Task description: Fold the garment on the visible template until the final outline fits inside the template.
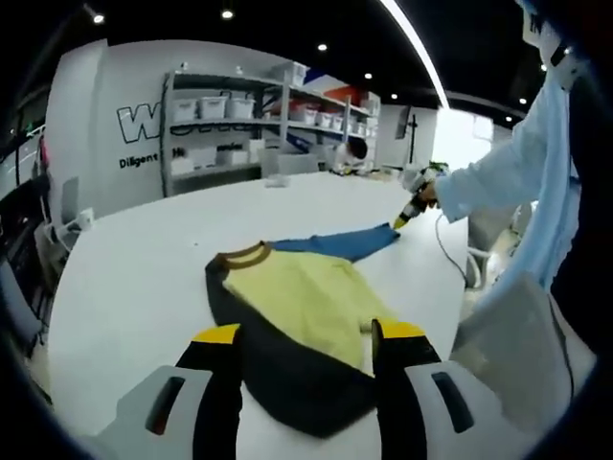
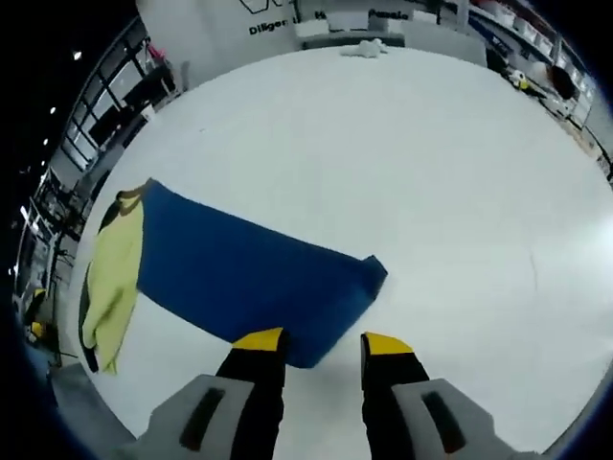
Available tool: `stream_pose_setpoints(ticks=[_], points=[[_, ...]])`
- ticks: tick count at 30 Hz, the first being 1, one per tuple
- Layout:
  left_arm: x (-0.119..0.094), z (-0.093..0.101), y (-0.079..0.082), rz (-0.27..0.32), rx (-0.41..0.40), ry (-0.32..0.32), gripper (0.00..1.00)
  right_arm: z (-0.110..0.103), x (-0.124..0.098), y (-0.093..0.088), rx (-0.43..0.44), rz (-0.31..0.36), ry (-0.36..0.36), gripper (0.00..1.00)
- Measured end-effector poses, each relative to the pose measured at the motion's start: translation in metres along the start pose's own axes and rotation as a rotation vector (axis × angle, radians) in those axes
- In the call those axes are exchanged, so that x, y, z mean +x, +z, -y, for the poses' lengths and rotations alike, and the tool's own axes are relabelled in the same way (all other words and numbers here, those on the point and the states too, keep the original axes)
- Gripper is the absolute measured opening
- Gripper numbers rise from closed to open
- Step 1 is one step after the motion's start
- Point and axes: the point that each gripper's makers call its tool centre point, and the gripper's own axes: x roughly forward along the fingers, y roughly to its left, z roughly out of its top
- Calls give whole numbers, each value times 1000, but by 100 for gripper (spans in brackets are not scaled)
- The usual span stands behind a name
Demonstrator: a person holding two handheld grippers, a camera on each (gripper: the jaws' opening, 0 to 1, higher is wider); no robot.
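Note:
A garment lies flat on the white table [image 1: 134, 278]: yellow body [image 1: 306, 297], brown collar [image 1: 241, 256], dark sleeve [image 1: 297, 383] nearest me, blue sleeve [image 1: 350, 241] stretched away to the far right. My left gripper [image 1: 306, 335] hovers open over the dark sleeve and the yellow hem. In the right gripper view the blue sleeve [image 2: 249, 278] lies spread out, with the yellow body [image 2: 113, 273] at the left. My right gripper [image 2: 323, 341] stands open at the sleeve's cuff end, whose near corner lies between the jaws. The right gripper [image 1: 412, 209] is also in the left gripper view, at the blue sleeve's tip.
A person's light blue sleeve [image 1: 498, 177] reaches in from the right, and a cable [image 1: 452, 251] runs along the table's right edge. Shelves with white bins [image 1: 239, 120] stand behind the table. A small white item [image 2: 364, 46] lies at the table's far side.

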Motion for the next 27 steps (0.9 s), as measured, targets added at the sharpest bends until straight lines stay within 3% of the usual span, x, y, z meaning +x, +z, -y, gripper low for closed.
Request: stream_pose_setpoints(ticks=[5, 9, 12, 16, 18, 27], points=[[-1, 1, -2, -13, -5, 2, 52, -2, 7, -1, 59, 27, 1, 16], [-1, -1, -3, -21, -6, 11, 52, -3, 9, -4, 12, 15, -22, 0], [-1, -2, -2, -22, -5, 14, 52, -1, 2, 1, 7, 26, -35, 0], [0, 0, 0, -14, -4, 13, 53, -1, -5, 17, -95, 71, -69, 0], [0, -1, -1, -17, -6, 15, 53, -9, -8, 26, -163, 91, -72, 0], [-1, 2, -5, -24, -7, 11, 53, -55, 2, 36, -230, 94, 16, 0]])
